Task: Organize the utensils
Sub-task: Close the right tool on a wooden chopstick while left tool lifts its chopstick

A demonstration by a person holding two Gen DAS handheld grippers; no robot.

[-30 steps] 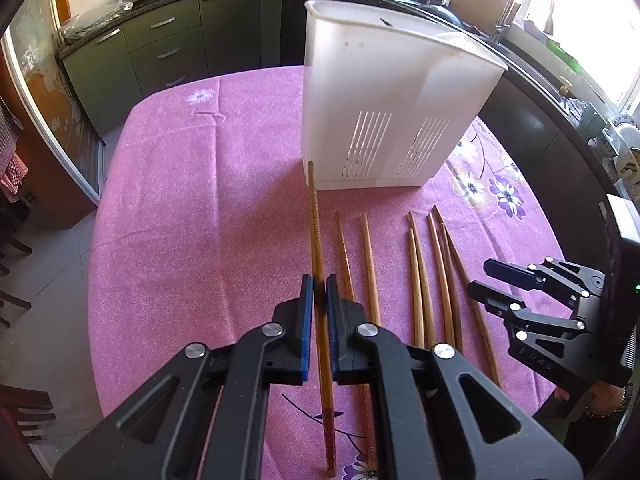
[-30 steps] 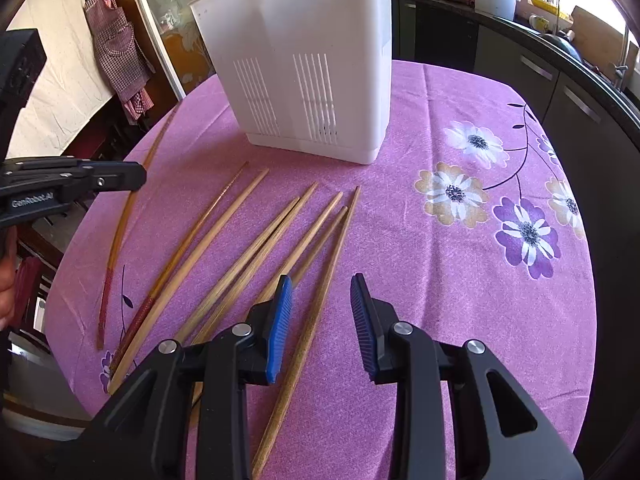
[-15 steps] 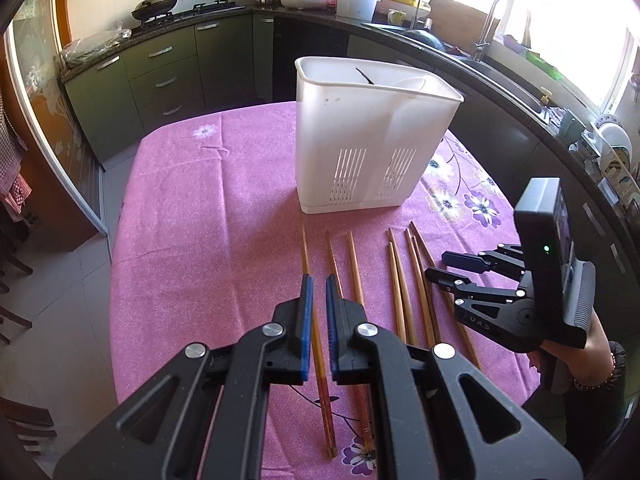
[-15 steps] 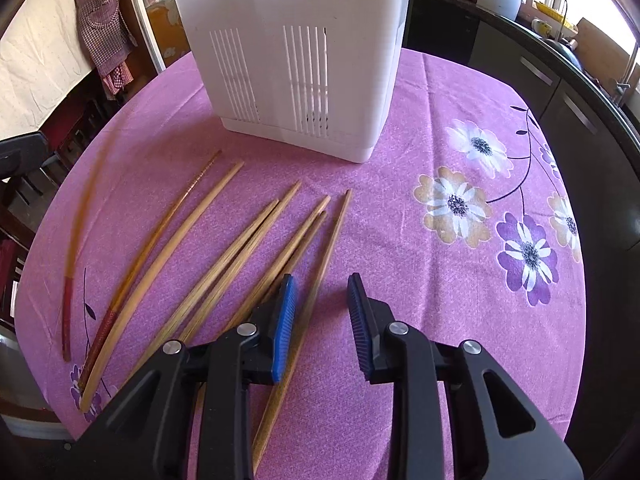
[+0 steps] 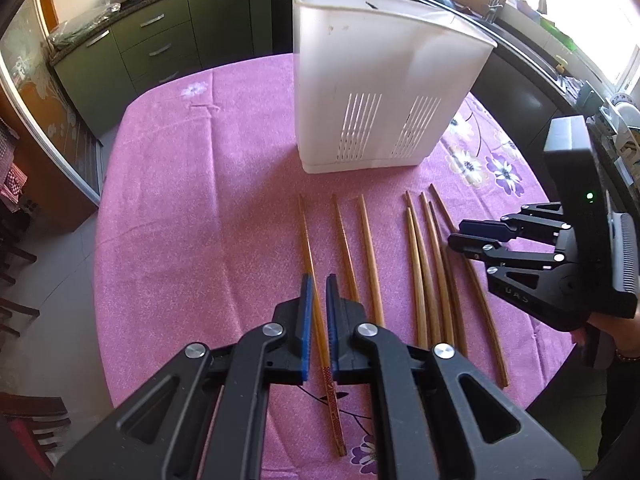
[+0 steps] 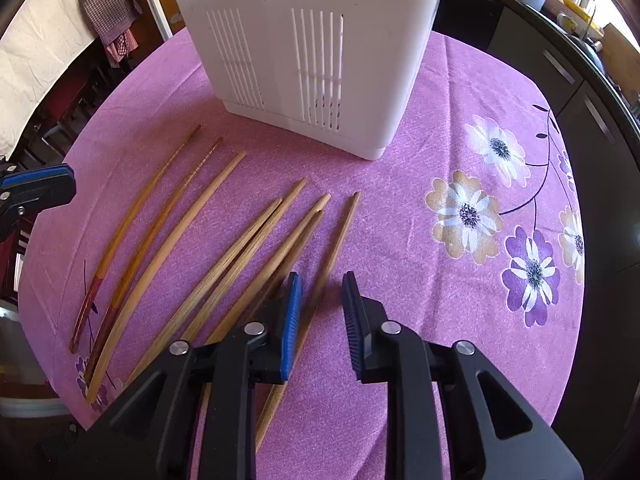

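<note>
Several wooden chopsticks lie side by side on the pink tablecloth [image 5: 168,208] in front of a tall white slotted utensil holder [image 5: 380,92]. My left gripper [image 5: 316,284] is slightly open, its blue pads either side of the leftmost chopstick [image 5: 308,248], which has a red patterned end and lies on the cloth. My right gripper [image 6: 318,280] is open over the rightmost chopstick [image 6: 340,236], holding nothing. The right gripper also shows in the left wrist view [image 5: 472,238]. The holder shows close in the right wrist view [image 6: 312,44].
The round table's edge [image 5: 108,320] curves near on the left and front. Dark green kitchen cabinets [image 5: 160,40] and a counter with a sink run behind. Chairs [image 5: 16,260] stand at the left. Flower prints mark the cloth [image 6: 468,216] at the right.
My left gripper has opened slightly and the leftmost chopstick, lifted before, now lies flat on the cloth. My right gripper has moved closer over the rightmost chopstick.
</note>
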